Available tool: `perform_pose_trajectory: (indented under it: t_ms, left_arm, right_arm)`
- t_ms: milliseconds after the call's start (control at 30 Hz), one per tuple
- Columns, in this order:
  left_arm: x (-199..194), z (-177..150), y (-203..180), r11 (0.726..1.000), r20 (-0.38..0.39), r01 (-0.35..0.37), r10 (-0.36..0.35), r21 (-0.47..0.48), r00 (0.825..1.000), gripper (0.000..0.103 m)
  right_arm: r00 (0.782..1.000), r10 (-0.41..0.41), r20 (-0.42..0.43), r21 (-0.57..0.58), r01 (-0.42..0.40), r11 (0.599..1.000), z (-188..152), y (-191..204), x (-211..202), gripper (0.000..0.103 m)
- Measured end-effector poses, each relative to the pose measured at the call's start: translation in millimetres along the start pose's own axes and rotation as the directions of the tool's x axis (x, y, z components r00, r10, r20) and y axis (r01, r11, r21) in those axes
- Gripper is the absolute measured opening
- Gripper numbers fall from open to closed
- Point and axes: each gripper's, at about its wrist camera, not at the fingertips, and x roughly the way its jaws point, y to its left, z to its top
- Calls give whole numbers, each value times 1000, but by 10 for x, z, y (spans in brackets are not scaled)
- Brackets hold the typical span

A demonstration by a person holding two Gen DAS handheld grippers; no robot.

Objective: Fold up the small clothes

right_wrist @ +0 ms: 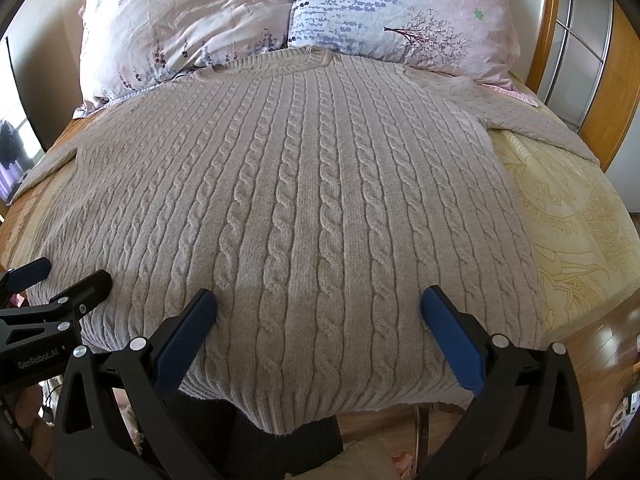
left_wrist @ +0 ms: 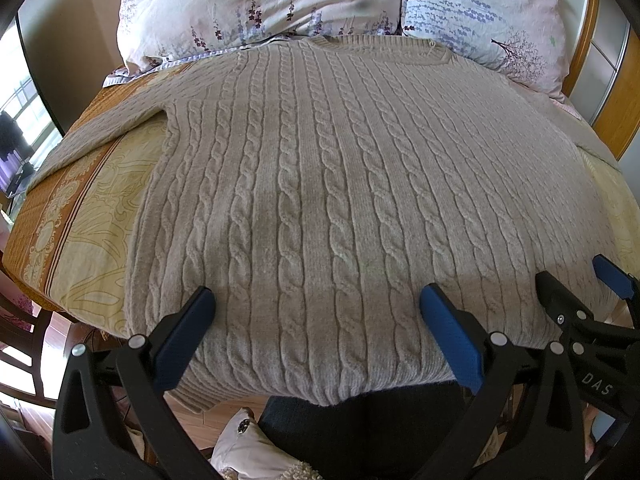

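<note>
You have the cable-knit sweater point(left_wrist: 320, 184) laid flat on the bed point(left_wrist: 92, 216), collar point(right_wrist: 308, 60) at the far end against the two pillows point(left_wrist: 260, 4), hem hanging slightly over the near edge toward you. That layout looks deliberate: body smoothed, both sleeves angled outward, so a first fold can likely start from either side. The left sleeve point(left_wrist: 100, 136) runs out across the patterned bedspread; the right sleeve point(right_wrist: 532, 120) stretches toward the wooden headboard point(right_wrist: 616, 92).

Your left gripper point(left_wrist: 316, 308) hovers over the near left part of the hem with its jaws spread wide, holding nothing. Your right gripper point(right_wrist: 318, 308) is likewise spread and empty over the near right part.

Both cuffs slip out of view at the frame edges, so you can't tell how they lie. The hem's underside is hidden, and whether the fingertips touch the knit is unclear. Below the bed, dark fabric and a pale object are too cut off to identify.
</note>
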Motion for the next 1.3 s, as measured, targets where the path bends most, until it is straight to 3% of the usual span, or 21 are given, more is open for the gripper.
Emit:
perform_pose_trajectory:
  t_ms: [1300]
  left_arm:
    - [2,0,0,1000,-4,-1,1,0,1000,101]
  right_arm:
    - [1000,-2,2,3,2,1000,4,-15,9,102]
